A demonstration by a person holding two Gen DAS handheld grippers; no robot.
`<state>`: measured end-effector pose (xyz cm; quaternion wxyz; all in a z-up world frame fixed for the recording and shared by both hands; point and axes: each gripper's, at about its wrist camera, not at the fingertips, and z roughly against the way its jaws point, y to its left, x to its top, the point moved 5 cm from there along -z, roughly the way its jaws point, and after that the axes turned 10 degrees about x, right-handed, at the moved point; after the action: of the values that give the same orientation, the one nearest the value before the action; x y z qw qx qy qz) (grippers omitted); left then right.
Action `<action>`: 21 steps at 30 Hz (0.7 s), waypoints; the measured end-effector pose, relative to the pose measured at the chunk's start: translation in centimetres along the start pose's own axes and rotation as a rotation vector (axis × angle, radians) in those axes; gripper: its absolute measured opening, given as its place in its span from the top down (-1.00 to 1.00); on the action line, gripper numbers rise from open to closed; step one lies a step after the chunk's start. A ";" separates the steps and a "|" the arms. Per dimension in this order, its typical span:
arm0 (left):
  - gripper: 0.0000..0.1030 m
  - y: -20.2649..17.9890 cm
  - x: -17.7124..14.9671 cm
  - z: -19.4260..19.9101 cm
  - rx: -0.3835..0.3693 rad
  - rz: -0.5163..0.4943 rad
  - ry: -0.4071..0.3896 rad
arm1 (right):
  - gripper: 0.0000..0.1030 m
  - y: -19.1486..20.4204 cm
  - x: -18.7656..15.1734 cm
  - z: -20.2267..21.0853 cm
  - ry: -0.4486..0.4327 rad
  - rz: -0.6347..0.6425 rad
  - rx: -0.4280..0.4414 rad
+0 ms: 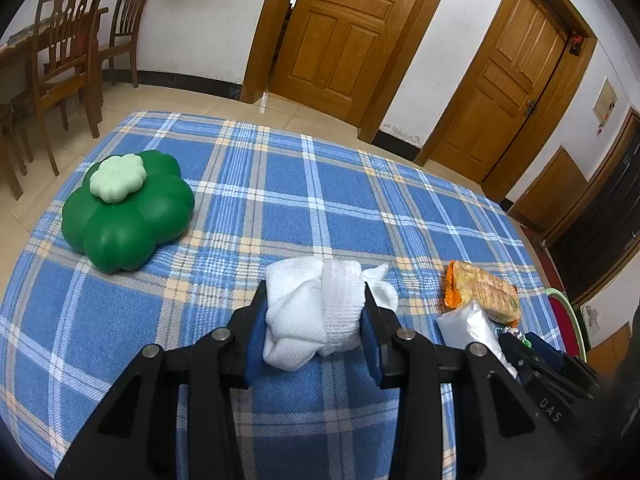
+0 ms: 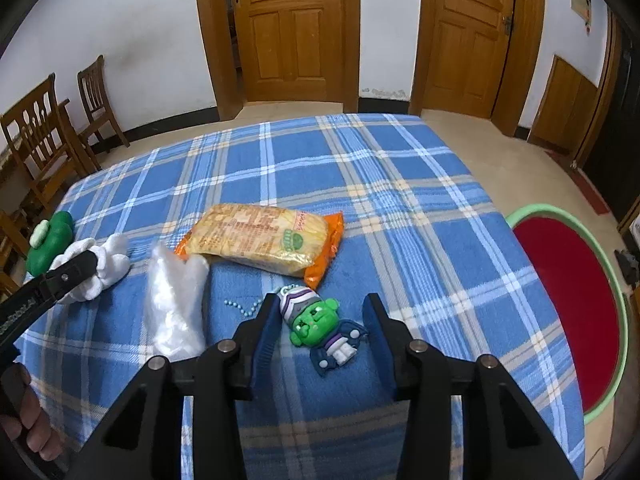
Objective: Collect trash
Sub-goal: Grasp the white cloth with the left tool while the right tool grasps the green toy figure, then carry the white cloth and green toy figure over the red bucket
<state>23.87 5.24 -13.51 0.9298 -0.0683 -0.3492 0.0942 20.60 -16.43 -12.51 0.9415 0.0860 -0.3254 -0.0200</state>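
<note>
My left gripper (image 1: 314,286) is shut on a knotted white cloth bundle (image 1: 308,312), held just above the blue plaid tablecloth (image 1: 280,184); the bundle (image 2: 108,264) also shows at the left of the right wrist view. My right gripper (image 2: 321,299) stands low over the cloth with a green cartoon figure keychain (image 2: 316,324) lying between its jaws; a small gap shows on each side and neither pad presses on it. Just beyond lie a yellow-orange snack packet (image 2: 260,236) and a crumpled clear plastic bag (image 2: 176,300).
A green clover-shaped lidded container (image 1: 128,212) stands on the table's far left. Off the table's right edge sits a green-rimmed basin (image 2: 560,210) with a red inside. Wooden chairs (image 1: 68,52) and two wooden doors (image 1: 340,28) stand behind. A hand (image 2: 28,428) shows at the lower left.
</note>
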 end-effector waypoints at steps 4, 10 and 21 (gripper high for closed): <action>0.21 0.0 0.0 0.0 0.000 0.001 0.000 | 0.11 -1.1 -0.6 1.1 0.003 -0.032 0.017; 0.21 0.0 0.0 0.0 0.000 0.001 0.000 | 0.11 -2.5 -1.2 3.6 -0.022 -0.049 0.018; 0.21 -0.1 0.1 0.1 0.002 -0.001 -0.009 | 0.11 -6.4 -2.2 8.8 -0.091 -0.099 -0.019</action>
<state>23.91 5.18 -13.35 0.9283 -0.0669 -0.3535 0.0942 13.61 -23.78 -8.15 0.9243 0.0922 -0.3631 -0.0733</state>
